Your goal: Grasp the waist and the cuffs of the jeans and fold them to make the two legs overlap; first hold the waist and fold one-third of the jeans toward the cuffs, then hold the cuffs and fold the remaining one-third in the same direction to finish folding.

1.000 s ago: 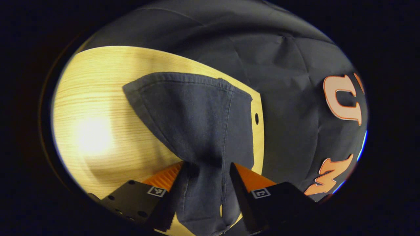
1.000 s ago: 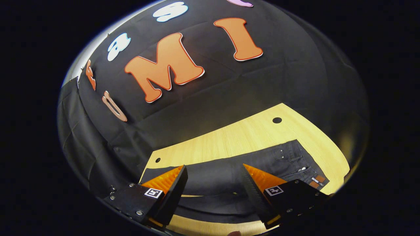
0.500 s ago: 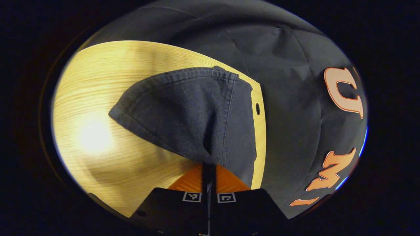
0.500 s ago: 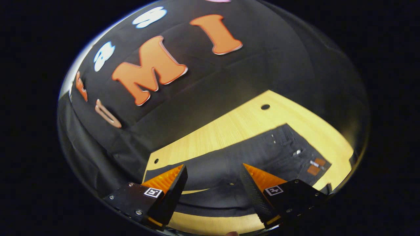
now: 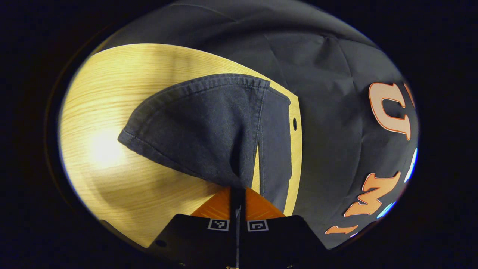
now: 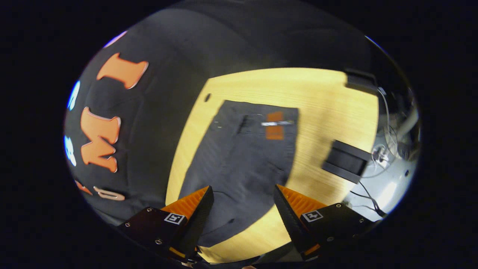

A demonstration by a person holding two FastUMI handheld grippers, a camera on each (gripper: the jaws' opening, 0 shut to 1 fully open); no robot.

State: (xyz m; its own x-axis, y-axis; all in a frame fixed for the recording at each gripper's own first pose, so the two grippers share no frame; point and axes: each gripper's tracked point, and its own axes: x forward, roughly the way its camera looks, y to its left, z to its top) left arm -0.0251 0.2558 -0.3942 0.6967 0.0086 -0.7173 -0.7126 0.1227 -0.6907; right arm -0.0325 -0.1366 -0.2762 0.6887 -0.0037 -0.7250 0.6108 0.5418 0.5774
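dark denim is bunching up between the fingers of the left gripper [image 5: 236, 194], which is pinched tight on a leg of the jeans [image 5: 201, 127] near the cuffs [image 5: 209, 83], lifting it off the pale wooden table [image 5: 112, 179] while the other leg is lying flat beside it. in the right gripper view the right gripper [image 6: 242, 203] is hanging above the jeans [image 6: 242, 157] with its fingers spread wide and nothing between them, the waist [image 6: 261, 112] lying flat at the far end. a black box [image 6: 345, 160] is sitting near the table edge
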